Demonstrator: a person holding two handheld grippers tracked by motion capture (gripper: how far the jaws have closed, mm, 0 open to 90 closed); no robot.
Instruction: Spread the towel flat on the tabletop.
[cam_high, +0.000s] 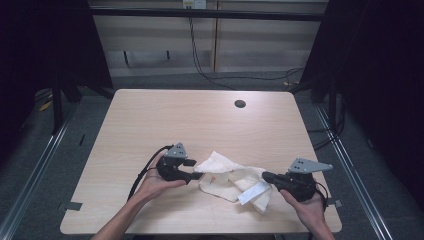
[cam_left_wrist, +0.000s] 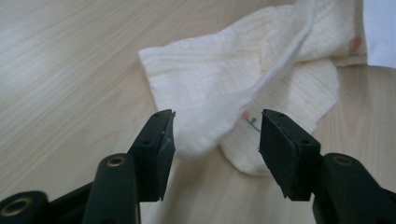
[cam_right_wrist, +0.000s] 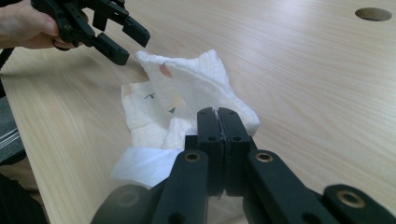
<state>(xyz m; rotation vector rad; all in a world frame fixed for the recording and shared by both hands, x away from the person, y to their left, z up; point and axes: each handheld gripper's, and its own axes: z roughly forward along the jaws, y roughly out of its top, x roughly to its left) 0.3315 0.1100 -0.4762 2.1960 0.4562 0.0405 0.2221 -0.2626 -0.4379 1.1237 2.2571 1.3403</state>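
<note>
From above: one wooden table (cam_high: 150, 120), one crumpled cream cloth (cam_high: 225, 170) lying near the table's near edge, roughly centre, and one white label (cam_high: 254, 192) sticking out of its near-right side. One round hole (cam_high: 240, 104) sits in the tabletop far from the person. Two hands are in, each with one gripper. The left hand (cam_high: 152, 185) brings the left gripper (cam_high: 196, 175) right up to the cloth's left edge; the right hand (cam_high: 307, 207) holds the right gripper (cam_high: 265, 175) at the cloth's right end. Each gripper carries one grey three-cornered plate, and one black cable trails off the left one.

Over to the left gripper view: two black jaws stand wide apart, nothing pinched between them. The cloth (cam_left_wrist: 224, 79) spreads just beyond the pads, one raised fold running up toward the far right, small coloured printed marks on it, and the white label (cam_left_wrist: 380, 28) is just peeking in at the top right corner.

Now the right gripper view: the two jaws are pressed together, pads meeting. The cloth (cam_right_wrist: 187, 93) lies bunched just past and under them, so whether a bit of fabric is caught there, I cannot tell. The label (cam_right_wrist: 140, 165) lies at the near left, and the left gripper (cam_right_wrist: 123, 39) hovers with jaws parted at the cloth's far corner. The hole (cam_right_wrist: 373, 14) is at the far right.
</note>
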